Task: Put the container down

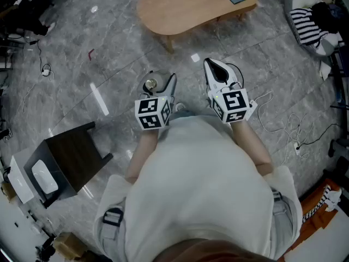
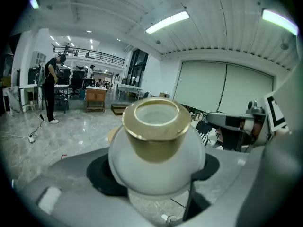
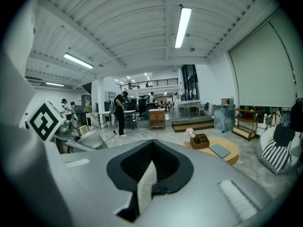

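The grey marble floor (image 1: 109, 48) fills the head view, and nothing in reach stands on it at working height. The wooden bench (image 1: 180, 10) lies ahead of the person, well apart from both grippers and a little to the right of the left one. It carries a few items on its far part, while the near edge looks bare. A dark stool (image 1: 76, 157) stands to the person's left and behind the grippers.

The right gripper (image 1: 214, 70) points forward with its jaws pressed together and nothing between them. The left gripper (image 1: 161, 89) is spread wide around the container (image 2: 156, 164), its pads pressing the round white body on either side. The container hangs in the air over the floor, just ahead of the person. Its gold neck (image 2: 156, 126) faces up, so the axis stands roughly upright, perhaps tipped slightly back toward the gripper.

The put-down probably turns on carrying the left gripper forward to the bench while keeping the neck up. The right gripper, though nearer the bench, has no part in the hold.
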`<state>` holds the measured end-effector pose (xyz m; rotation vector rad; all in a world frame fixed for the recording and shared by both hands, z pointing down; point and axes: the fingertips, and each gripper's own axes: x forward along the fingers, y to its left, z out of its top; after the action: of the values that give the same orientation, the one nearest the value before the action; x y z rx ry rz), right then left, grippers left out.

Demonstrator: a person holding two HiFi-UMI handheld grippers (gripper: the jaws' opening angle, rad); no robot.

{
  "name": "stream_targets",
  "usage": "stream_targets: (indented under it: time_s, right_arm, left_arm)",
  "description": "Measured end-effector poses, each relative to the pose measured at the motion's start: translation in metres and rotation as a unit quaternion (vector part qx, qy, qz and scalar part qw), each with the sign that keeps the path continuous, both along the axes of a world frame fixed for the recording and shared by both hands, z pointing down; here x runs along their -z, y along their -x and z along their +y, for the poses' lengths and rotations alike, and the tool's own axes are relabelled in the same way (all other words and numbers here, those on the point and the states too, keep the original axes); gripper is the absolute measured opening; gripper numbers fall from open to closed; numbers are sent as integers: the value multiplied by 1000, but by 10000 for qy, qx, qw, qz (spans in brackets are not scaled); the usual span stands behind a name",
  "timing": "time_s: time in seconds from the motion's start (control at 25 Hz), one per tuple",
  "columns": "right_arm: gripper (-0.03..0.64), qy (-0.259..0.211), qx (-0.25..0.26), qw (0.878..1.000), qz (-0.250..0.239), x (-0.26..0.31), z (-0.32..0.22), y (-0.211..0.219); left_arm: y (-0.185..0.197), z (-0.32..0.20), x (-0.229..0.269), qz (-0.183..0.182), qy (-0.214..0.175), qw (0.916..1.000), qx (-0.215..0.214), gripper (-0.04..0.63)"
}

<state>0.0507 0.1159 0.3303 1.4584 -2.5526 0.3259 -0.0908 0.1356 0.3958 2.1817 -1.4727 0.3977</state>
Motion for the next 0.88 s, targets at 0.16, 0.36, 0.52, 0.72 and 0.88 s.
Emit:
stream_targets:
  time_s: [0.16, 0.36, 0.52, 0.72, 0.88]
  right_arm:
    - [-3, -20, -57, 9999, -102, 2, 4, 6]
    - [-3, -54, -61, 9999, -129, 4, 8, 15]
    - [-3, -65, -136, 9998, -117, 4, 5, 21]
    - [-3, -71, -206, 9996, -182, 3, 3, 30]
    - [-2, 14, -272, 9986, -461, 2, 3, 33]
  left_arm:
    - [3, 3, 2, -43, -51, 10000, -63, 348]
    - [10, 4, 3, -40, -77, 9999, -84, 348]
    - [17, 0, 5, -36, -113, 9998, -135, 348]
    - [27, -7, 6, -77, -180, 9995, -236, 348]
    - [33, -12, 1, -67, -138, 9995, -288, 348]
